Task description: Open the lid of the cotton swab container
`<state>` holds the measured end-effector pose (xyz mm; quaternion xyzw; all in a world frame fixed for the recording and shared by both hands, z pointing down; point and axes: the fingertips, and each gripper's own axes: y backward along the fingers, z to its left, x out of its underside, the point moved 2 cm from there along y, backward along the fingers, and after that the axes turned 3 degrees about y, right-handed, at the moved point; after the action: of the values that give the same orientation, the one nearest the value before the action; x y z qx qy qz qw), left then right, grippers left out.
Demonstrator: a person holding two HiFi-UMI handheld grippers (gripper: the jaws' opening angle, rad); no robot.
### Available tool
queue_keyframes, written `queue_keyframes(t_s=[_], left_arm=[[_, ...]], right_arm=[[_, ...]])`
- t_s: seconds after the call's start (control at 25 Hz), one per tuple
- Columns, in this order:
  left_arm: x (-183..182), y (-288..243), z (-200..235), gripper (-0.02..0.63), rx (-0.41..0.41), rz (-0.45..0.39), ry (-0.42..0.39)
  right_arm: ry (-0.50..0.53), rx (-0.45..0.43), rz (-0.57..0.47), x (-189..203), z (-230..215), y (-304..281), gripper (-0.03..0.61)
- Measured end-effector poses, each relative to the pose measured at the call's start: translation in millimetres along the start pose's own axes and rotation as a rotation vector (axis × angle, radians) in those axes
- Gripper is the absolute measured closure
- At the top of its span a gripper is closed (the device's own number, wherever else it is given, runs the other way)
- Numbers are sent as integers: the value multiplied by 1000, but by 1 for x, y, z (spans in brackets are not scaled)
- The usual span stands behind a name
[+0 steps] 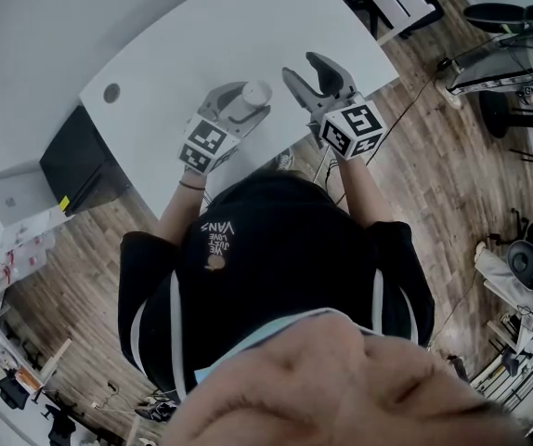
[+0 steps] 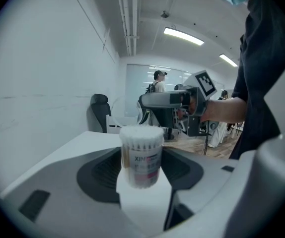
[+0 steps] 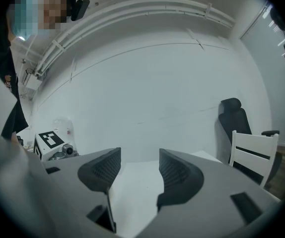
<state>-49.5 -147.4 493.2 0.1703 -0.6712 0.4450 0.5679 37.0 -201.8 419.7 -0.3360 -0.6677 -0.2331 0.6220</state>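
The cotton swab container [image 2: 141, 155] is a clear round tub packed with white swabs, with a printed label. It stands upright on the white table [image 1: 201, 35]. From the head view its white top [image 1: 255, 92] shows between the fingers of my left gripper [image 1: 240, 106]. In the left gripper view it fills the gap between the two dark pads of my left gripper [image 2: 141, 168], whose jaws stand wide; I see no squeeze on it. My right gripper [image 1: 315, 74] hovers just right of the container, open and empty. In its own view my right gripper [image 3: 139, 170] has only bare table between the pads.
The table's near edge [image 1: 276, 156] lies just under both hands. A black cabinet [image 1: 76, 161] stands at the table's left end, and a white chair [image 3: 254, 155] and a black office chair [image 3: 234, 120] at its far right. People stand in the room's background [image 2: 158, 81].
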Motion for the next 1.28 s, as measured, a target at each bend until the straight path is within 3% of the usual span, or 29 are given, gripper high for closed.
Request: queue_keyframes(t_s=[0.68,1.28], left_arm=[[-15,19,9,357,-67,-42,30],[-26,29,4,357,-68,-76,17]], right_arm=[[29,-1,14,7,15,7,336],[56,24,43,20,28,28,339]])
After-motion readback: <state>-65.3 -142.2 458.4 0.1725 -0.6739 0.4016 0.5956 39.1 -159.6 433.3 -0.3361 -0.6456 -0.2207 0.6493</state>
